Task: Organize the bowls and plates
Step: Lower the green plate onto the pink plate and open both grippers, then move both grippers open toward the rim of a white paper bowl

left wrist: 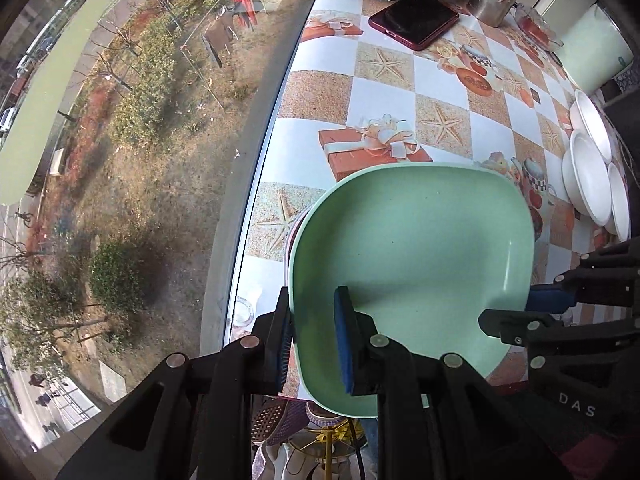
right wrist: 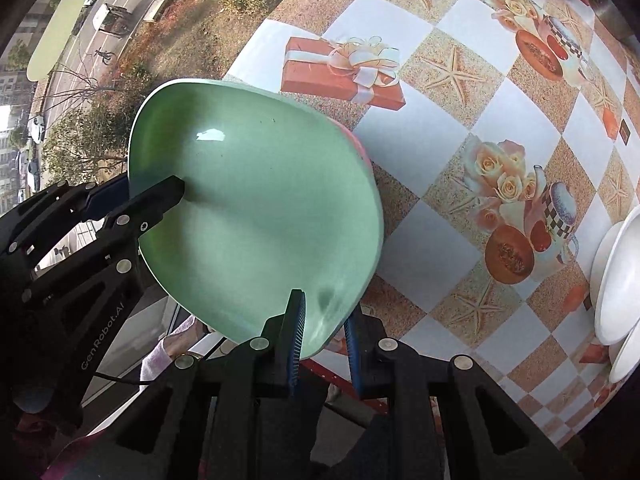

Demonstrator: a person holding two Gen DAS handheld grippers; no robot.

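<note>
At the left of the scene the left gripper [left wrist: 314, 344] is clamped on the near left rim of the green plate [left wrist: 412, 280], one blue pad [left wrist: 344, 344] inside the dish and the other under the lip. The plate is held over the near left corner of the worktop [left wrist: 384, 92], beside the window edge, and pink rims of more dishes show just beneath it, so it looks to be either coming off or going onto a stack there; which one cannot be told. Further right, the right gripper [right wrist: 324, 344] is closed on the opposite rim in the same way, so the plate is carried between both. Doing this step well probably means keeping the two grips level with each other, since a roll of either wrist would twist the smooth, glossy plate out of the pads. It likely pays to move both hands together and to set the plate flat before either grip lets go. On the far right stand the white plates [left wrist: 592, 168], near the worktop's edge and well apart from the green one; a swing that way should stay clear of them.
</note>
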